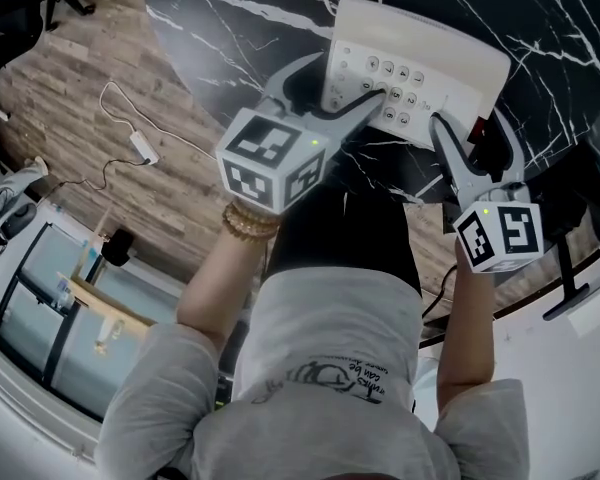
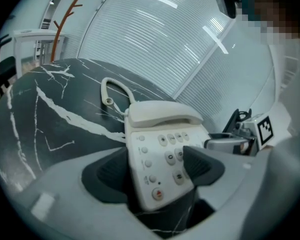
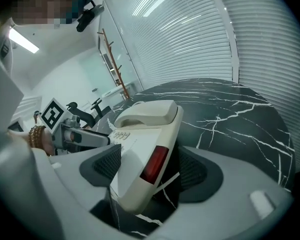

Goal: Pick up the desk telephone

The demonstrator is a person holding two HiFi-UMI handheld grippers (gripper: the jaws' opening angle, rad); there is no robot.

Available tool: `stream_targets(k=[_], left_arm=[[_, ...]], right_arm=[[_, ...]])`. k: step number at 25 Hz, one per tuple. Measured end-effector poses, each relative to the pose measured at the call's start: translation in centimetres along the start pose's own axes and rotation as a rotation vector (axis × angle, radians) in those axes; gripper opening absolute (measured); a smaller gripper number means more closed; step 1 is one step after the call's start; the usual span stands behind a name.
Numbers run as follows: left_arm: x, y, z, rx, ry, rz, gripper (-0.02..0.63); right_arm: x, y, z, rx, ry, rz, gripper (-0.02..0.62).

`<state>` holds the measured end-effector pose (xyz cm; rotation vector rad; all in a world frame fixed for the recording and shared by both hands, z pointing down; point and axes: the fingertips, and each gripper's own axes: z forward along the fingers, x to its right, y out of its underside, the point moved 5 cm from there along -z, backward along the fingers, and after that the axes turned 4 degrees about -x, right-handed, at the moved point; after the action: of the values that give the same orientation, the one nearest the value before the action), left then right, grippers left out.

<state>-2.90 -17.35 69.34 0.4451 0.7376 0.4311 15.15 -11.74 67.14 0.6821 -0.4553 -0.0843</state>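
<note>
A white desk telephone (image 1: 420, 53) lies on a black marbled tabletop (image 1: 235, 23). The left gripper (image 2: 154, 169) is spread wide around the telephone's near left corner, pads not pressing. The right gripper (image 3: 150, 169), equally wide, straddles its near right corner and grips nothing.

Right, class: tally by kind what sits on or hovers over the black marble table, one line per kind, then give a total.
Desk telephone: 1
Grippers: 2, the left gripper and the right gripper
Total: 3
</note>
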Motion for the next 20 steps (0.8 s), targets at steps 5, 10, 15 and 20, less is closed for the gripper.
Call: stream_targets(k=[5,10,15,20], left_arm=[[0.1,0.0,0.0,0.012,-0.017,0.014,0.350],[0.2,0.1,0.1,0.022,-0.033,0.034,0.350],[0.4,0.3,0.0,0.044,-0.042,0.033,0.345],[1.1,1.3,-0.5,0.053,-0.060,0.013,0.342]], right_arm=[[0.0,0.2,0.2,0.018,-0.034,0.047,0.342],[0.1,0.6,0.6,0.058,-0.088,0.096,0.327],[0.0,0.7,0.6,0.069,-0.074,0.110,0.318],[-0.6,1.3,0.1,0.031,-0.055,0.110,0.316]])
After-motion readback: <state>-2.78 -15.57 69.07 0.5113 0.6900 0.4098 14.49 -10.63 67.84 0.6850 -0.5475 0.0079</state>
